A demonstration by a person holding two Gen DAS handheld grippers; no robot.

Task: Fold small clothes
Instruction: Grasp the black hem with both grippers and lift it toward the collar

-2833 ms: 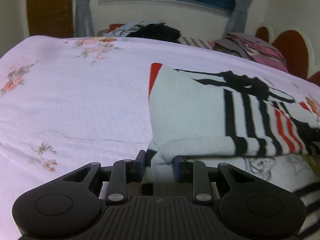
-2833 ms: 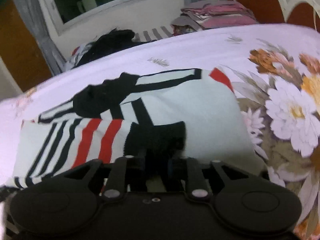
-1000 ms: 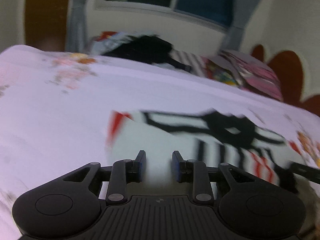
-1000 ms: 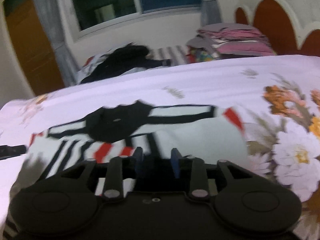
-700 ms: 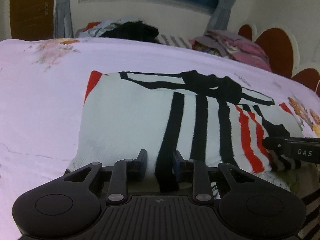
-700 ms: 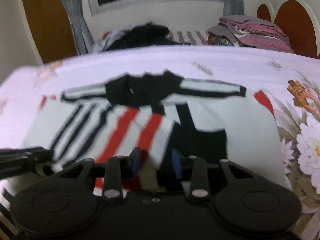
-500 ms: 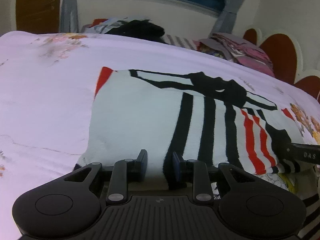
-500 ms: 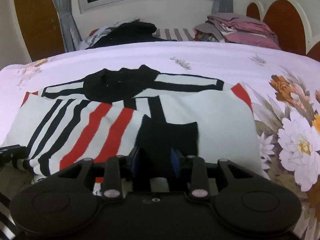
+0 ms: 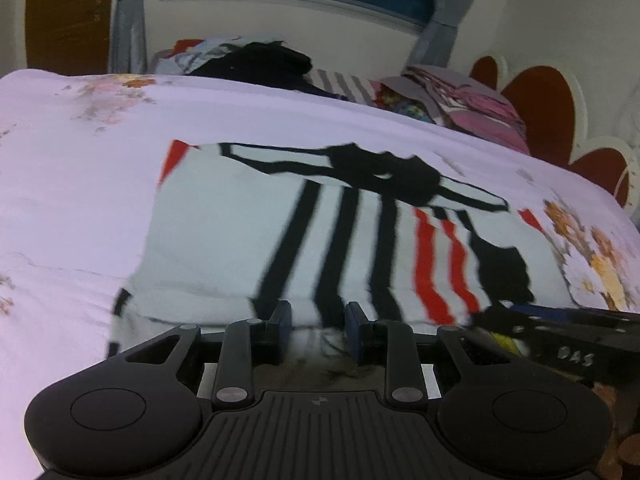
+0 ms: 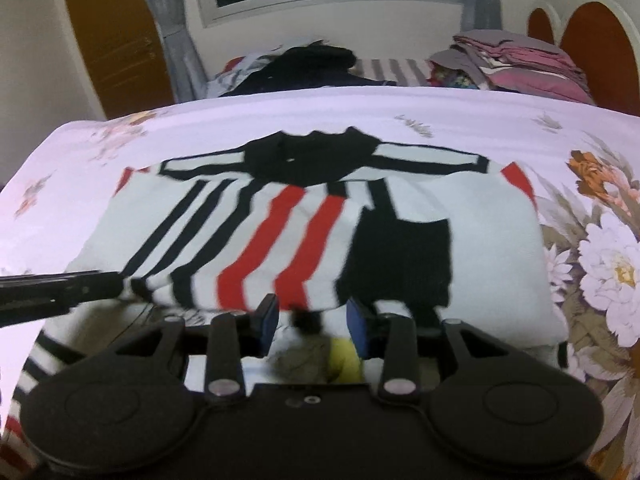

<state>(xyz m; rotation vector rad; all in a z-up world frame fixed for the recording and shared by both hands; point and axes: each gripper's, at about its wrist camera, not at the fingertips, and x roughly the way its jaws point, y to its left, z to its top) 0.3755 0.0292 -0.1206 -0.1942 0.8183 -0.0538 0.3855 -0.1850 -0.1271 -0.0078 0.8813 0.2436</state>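
A white knitted sweater (image 9: 224,240) with black and red stripes and a black collar (image 10: 312,156) lies folded on the lilac floral bed sheet (image 9: 80,200). My left gripper (image 9: 316,316) is at the near edge of the top layer. Its fingers stand a short gap apart, and the printed lower layer shows through that gap. My right gripper (image 10: 312,316) is at the same edge, left of a black patch (image 10: 400,260). Its jaws are opening, with only a dark scrap of cloth loose between them. Each wrist view shows the other gripper reaching in from the side.
At the far side of the bed lie a heap of dark clothes (image 10: 304,64) and a folded stack of pink and grey garments (image 10: 528,64). A scalloped brown headboard (image 10: 592,40) rises at the right. Bare sheet surrounds the sweater (image 10: 480,248).
Both grippers have backed off, so the fold's edge is now only at their tips, and they have drawn nearer each other. The right one slid left off the black patch and widened slightly.
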